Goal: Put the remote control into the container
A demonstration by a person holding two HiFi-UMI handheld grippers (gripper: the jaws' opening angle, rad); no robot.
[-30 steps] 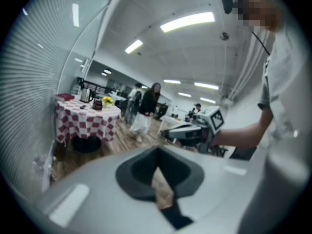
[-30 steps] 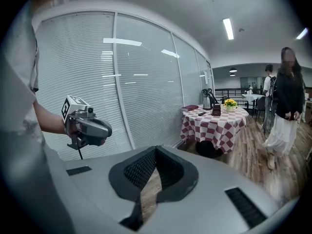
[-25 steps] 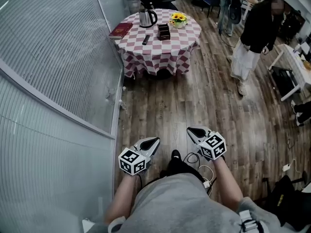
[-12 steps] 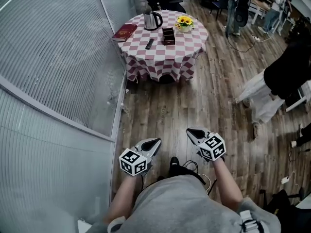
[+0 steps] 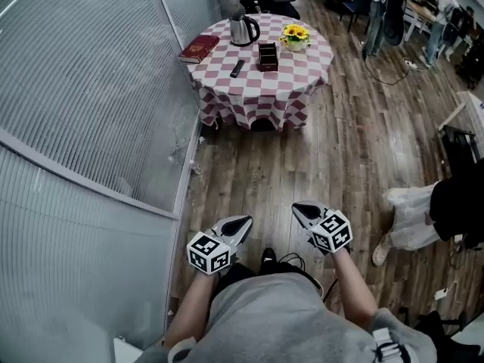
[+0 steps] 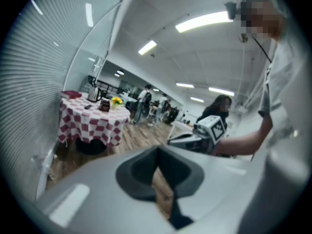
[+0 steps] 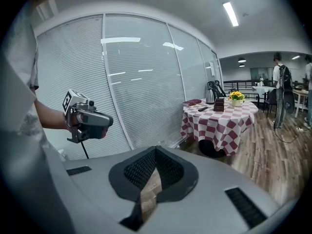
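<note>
The remote control (image 5: 237,68) lies flat on the round table (image 5: 257,91) with the red-and-white checked cloth, well ahead of the person across bare wooden floor. It sits near the table's middle, just beside the dark open-topped container (image 5: 267,56) and apart from it. A red book (image 5: 199,48) lies towards the glass wall, and a kettle (image 5: 243,29) and a small pot of yellow flowers (image 5: 296,35) stand behind.

The left gripper (image 5: 242,222) and the right gripper (image 5: 299,208) are held low in front of the person's body. Both are clenched tight with nothing between the jaws, and both are far from the table.

The remote looks like a slim, dark plastic bar, so it is probably light and stiff with a smooth, slightly slippery shell. It should not crush under a firm pinch. Because it lies low on soft cloth, the jaws would need to open and come down on either side of its narrow width, near the middle of its length so it does not tip when lifted. A grip by one end would likely let it swing or slide. The cloth may bunch under the lower edges of the jaws. The container's opening looks narrow, so the remote would likely go in end first.
</note>
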